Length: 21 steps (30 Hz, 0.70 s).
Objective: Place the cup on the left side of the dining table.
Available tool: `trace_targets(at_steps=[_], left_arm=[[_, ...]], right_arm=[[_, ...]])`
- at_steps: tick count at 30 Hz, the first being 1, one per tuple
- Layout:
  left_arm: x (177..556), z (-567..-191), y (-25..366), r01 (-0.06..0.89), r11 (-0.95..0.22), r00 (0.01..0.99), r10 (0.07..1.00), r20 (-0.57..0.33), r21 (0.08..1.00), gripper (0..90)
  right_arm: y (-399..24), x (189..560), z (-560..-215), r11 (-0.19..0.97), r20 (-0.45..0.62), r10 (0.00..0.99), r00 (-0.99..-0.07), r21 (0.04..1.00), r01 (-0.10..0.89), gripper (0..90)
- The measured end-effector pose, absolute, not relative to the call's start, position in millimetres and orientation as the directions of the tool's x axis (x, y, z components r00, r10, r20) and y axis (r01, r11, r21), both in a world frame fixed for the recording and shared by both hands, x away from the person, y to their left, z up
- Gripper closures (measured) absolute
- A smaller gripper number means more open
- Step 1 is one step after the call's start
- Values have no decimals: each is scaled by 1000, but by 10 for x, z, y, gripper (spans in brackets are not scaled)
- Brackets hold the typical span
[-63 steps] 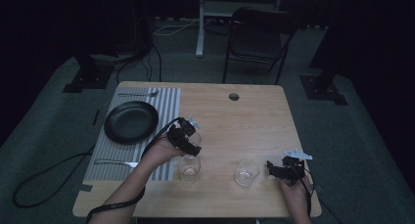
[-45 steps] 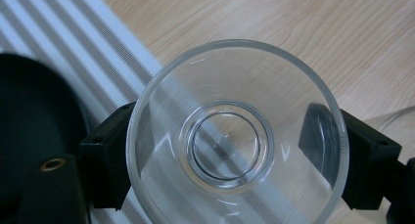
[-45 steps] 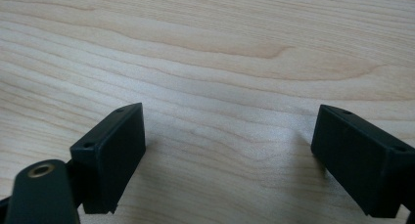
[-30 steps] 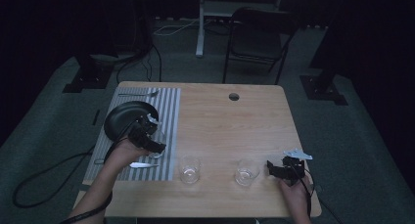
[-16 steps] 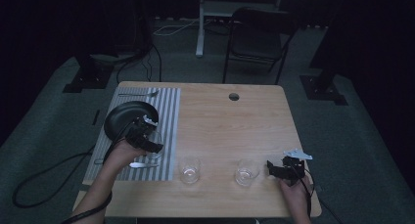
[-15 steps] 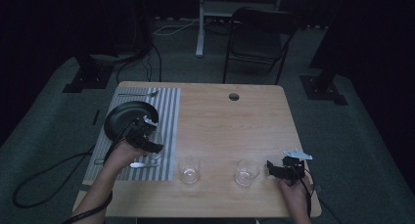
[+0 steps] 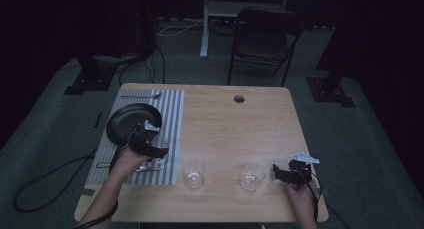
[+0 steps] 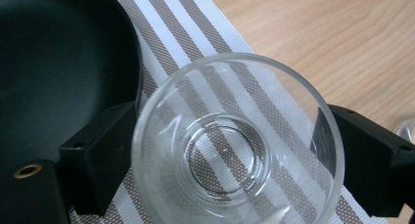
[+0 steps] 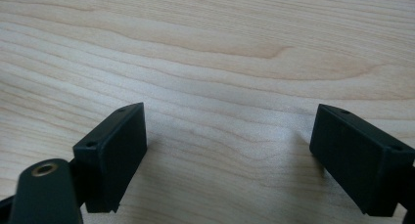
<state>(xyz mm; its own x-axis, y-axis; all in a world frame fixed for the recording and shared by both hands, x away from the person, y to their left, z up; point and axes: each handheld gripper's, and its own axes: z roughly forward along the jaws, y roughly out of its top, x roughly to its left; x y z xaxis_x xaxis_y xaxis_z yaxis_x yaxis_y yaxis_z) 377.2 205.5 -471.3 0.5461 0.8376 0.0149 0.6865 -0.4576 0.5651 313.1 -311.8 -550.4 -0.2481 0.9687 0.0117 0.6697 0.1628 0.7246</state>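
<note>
Left tongs (image 8: 225, 150) just opening, glass (image 8: 237, 141) between jaws on striped mat (image 8: 195, 18) beside black plate (image 8: 58, 62). Right tongs (image 9: 227, 155) apart over bare desk (image 9: 205, 48).

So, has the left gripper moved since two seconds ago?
Yes. The left gripper went from by the front-centre glass leftward onto the striped mat, beside the black plate. Its jaws have just been opening, a third glass between them.

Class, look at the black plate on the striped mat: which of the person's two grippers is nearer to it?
Left. The left gripper is right beside the black plate, its jaws around a small glass bowl. The right gripper is far across the table.
</note>
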Motion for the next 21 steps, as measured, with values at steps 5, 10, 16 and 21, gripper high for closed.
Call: trace_targets(at_steps=[5, 10, 16, 21], left_arm=[[3680, -4735, 2117, 692, -436, 521, 853, 20, 575, 21], [3581, -4768, 2205, 687, -405, 503, 865, 7, 603, 21], [3452, -4796, 2302, 701, -365, 471, 882, -13, 612, 21], [3328, -4810, 2410, 705, -320, 425, 905, -16, 633, 21]], right_arm=[[-3118, 3131, -5504, 163, 12, 969, -248, 725, 670, 135], [-3118, 3131, -5504, 163, 12, 969, -248, 725, 670, 135], [-3118, 3131, -5504, 163, 12, 969, -248, 725, 670, 135], [-3118, 3131, -5504, 163, 11, 969, -248, 725, 669, 135]])
